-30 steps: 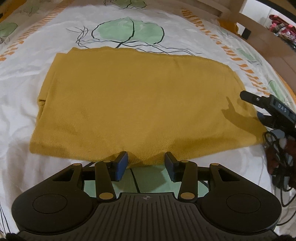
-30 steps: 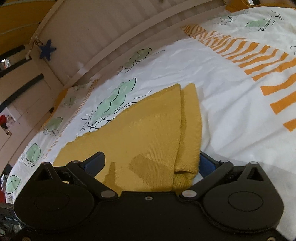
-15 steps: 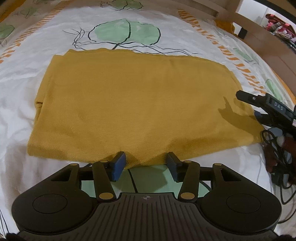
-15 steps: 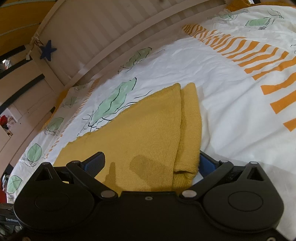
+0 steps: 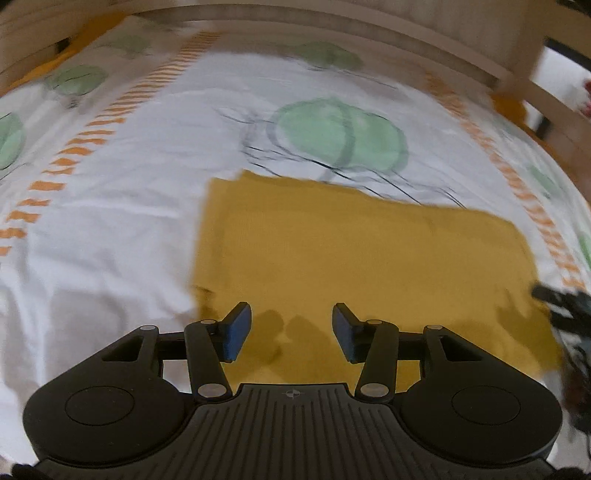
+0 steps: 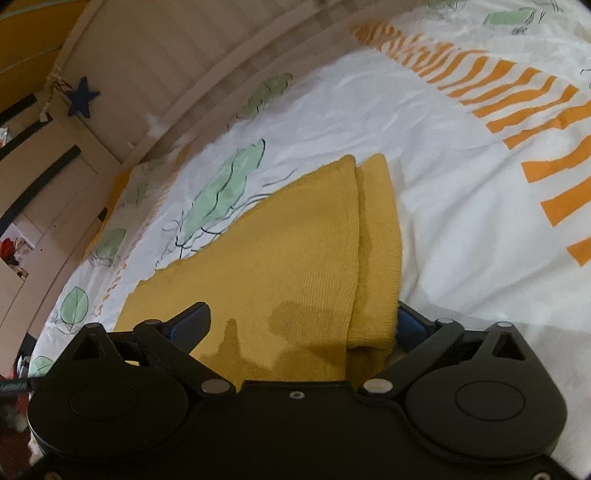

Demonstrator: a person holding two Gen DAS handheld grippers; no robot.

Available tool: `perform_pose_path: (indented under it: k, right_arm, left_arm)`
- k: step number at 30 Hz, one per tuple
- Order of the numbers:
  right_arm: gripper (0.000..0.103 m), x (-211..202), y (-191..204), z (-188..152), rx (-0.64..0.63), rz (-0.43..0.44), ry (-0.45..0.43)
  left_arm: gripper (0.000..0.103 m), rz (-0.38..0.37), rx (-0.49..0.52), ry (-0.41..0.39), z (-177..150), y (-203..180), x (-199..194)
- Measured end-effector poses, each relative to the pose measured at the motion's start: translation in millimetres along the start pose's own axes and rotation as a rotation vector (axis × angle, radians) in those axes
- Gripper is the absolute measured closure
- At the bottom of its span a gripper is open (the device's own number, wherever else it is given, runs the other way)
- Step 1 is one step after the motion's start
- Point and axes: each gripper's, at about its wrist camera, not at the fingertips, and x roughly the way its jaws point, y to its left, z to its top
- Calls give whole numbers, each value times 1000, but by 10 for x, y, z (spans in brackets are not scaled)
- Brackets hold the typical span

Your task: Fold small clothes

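Note:
A mustard-yellow knit garment [image 5: 362, 258] lies folded into a rectangle on the printed bedsheet [image 5: 110, 221]. My left gripper [image 5: 291, 332] hovers over its near left part, open, with nothing between the blue pads [image 5: 236, 332]; this view is blurred by motion. In the right wrist view the same garment [image 6: 280, 266] shows a doubled edge [image 6: 376, 236] on the right. My right gripper [image 6: 299, 325] straddles the near corner of that edge, jaws wide and closing, cloth between them but not pinched. The right gripper [image 5: 554, 299] also shows at the far right of the left wrist view.
A wooden bed rail [image 5: 332, 26] curves along the far side of the mattress. A slatted headboard [image 6: 177, 55] with a blue star [image 6: 83, 96] stands beyond the garment. Dark cables [image 5: 580, 369] hang at the right edge. White sheet [image 6: 461, 229] lies open to the right.
My left gripper has risen and swung forward, from the garment's near edge to above its near left part. The right gripper stayed in place and its jaws narrowed slightly.

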Motion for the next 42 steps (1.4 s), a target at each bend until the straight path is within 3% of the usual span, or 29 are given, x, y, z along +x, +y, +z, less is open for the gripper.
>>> perform_pose_path:
  k: [2,6,9,11,13,20,25,34,42]
  right_arm:
    - [31,-15,-39,61,28,-6,32]
    - [45,-32,-144,121,105,-24,64]
    - [55,-23,-108,122,88,-62,76]
    - [69,-17,-46,125,78,-74,85]
    - [74,-9,35,136,66,-86,87]
    - [77,-16,399,204,-19,-203,86]
    - [78,-50,785,320,-68,-215,78]
    - [79,167,1707,477,-165,-105,66]
    - [79,767,2384,263,-206,20,126]
  left_arm:
    - [56,21,-49,17,76,160,78]
    - [56,7,-127,56,203,404,193]
    - [56,49,-125,37,302,517,196]
    - [56,69,-136,17,352,597,165]
    - [56,67,-167,19,369,673,145]
    - [56,43,-162,30,413,731,124]
    - [56,-8,-174,35,406,747,78]
    - [56,-45,-240,13,421,962,-32]
    - [56,-43,-312,-9,434,1258,-116]
